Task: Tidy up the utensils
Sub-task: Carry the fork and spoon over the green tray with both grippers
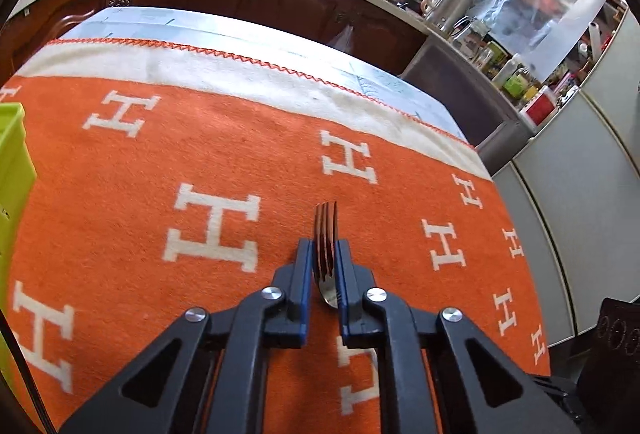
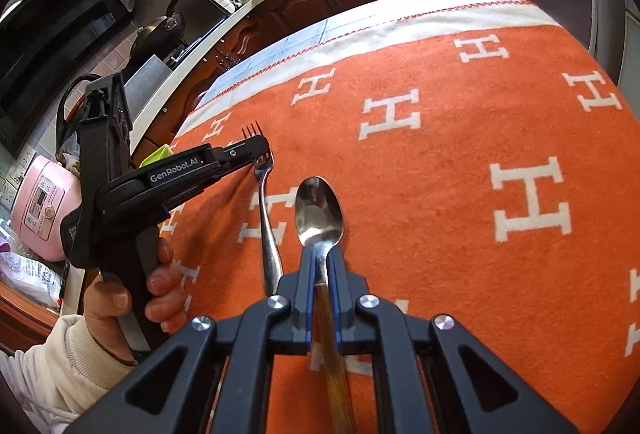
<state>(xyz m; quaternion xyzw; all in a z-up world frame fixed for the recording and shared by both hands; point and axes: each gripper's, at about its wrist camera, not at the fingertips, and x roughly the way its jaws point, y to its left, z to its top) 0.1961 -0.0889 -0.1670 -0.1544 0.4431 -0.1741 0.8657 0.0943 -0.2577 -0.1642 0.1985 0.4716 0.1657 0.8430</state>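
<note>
Clamping the fork (image 1: 325, 234), left gripper (image 1: 323, 246); right gripper (image 2: 323, 254) clamps spoon (image 2: 319, 212).

We see our left gripper (image 1: 323, 254) clamped tight, its jaws nearly together, our left hand (image 2: 132, 290) wrapped round its handle. Our right gripper (image 2: 322, 262) is also clamped, jaws nearly together, pointing forward.

I count one fork (image 2: 266, 202) and one spoon (image 2: 319, 212), so two utensils in all, lying side by side on my orange blanket (image 2: 460, 194) near its left edge. I have two grippers: my left gripper (image 1: 325, 254) is closed on the fork, my right gripper (image 2: 322, 262) on the spoon. One green bin (image 1: 12, 170) sits at the blanket's left edge.
</note>
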